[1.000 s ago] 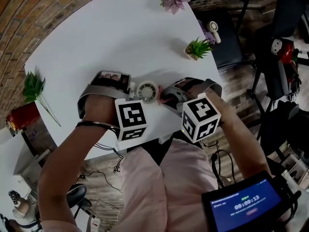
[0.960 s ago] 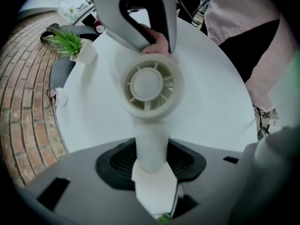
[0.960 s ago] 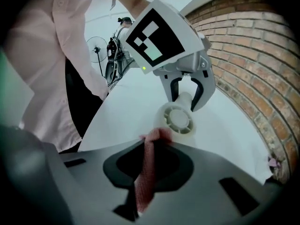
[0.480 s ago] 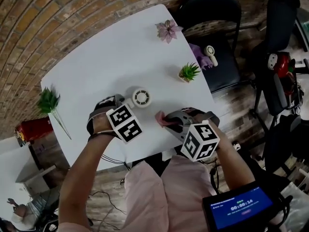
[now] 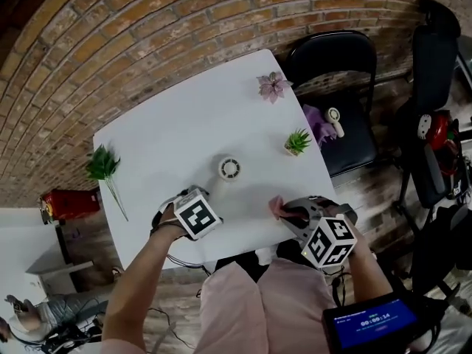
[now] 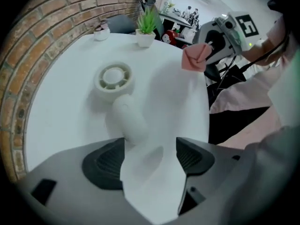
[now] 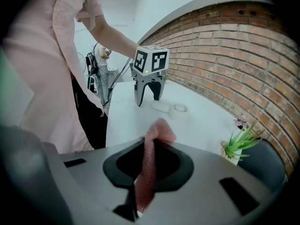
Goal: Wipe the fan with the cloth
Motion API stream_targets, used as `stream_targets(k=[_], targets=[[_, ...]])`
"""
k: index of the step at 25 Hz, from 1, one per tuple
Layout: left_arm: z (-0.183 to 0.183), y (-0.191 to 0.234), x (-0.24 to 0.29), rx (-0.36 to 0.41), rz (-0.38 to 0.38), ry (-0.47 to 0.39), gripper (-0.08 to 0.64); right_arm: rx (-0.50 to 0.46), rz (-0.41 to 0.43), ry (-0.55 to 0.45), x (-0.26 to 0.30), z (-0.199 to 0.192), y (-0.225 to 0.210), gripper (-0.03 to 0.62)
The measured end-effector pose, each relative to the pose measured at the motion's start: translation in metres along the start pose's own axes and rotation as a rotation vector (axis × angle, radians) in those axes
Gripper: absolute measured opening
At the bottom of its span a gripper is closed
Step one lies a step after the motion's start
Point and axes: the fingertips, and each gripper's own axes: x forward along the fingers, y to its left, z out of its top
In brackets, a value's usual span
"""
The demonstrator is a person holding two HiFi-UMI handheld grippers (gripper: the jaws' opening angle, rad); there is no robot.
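Observation:
The small white fan (image 5: 229, 168) lies on the white table (image 5: 162, 135), its round head (image 6: 113, 77) away from me and its handle (image 6: 129, 118) pointing back at my left gripper (image 6: 147, 156). That gripper's jaws have just been opening. They stand wide, the handle's end lies at their mouth and neither pad presses on it. In the head view the left gripper (image 5: 190, 196) sits just short of the fan, under its marker cube. My right gripper (image 7: 149, 161) is shut on the pink cloth (image 7: 157, 132), held above the table's near edge, right of the fan.
A small potted plant (image 5: 298, 141) and a pink flower (image 5: 273, 85) stand toward the table's far right. A green sprig (image 5: 103, 164) lies at its left edge. A black chair (image 5: 346, 109) holding another hand fan stands beyond the right corner.
The left gripper has let go of the fan and drawn back from it, leaving it flat on the table. The right gripper has carried the cloth away from the fan, to the right.

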Motion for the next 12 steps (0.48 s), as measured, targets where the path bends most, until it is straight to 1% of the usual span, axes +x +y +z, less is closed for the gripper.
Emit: stream_targets(k=[2, 5, 8, 10, 12], targets=[[0.028, -0.026, 0.005, 0.006, -0.063, -0.078, 0.35, 0.017, -0.006, -0.002, -0.008, -0.006, 0.004, 0.037], [0.069, -0.046, 0.007, 0.021, -0.094, -0.167, 0.35, 0.044, -0.012, 0.002, -0.02, -0.016, 0.011, 0.037], [0.113, -0.047, 0.009, 0.036, -0.078, -0.254, 0.35, 0.069, -0.015, 0.022, -0.034, -0.033, 0.018, 0.038], [0.132, -0.042, 0.009, 0.025, -0.058, -0.267, 0.35, 0.091, -0.028, 0.039, -0.043, -0.044, 0.02, 0.038], [0.143, -0.035, 0.008, 0.005, -0.044, -0.268, 0.35, 0.109, -0.044, 0.046, -0.049, -0.051, 0.021, 0.038]])
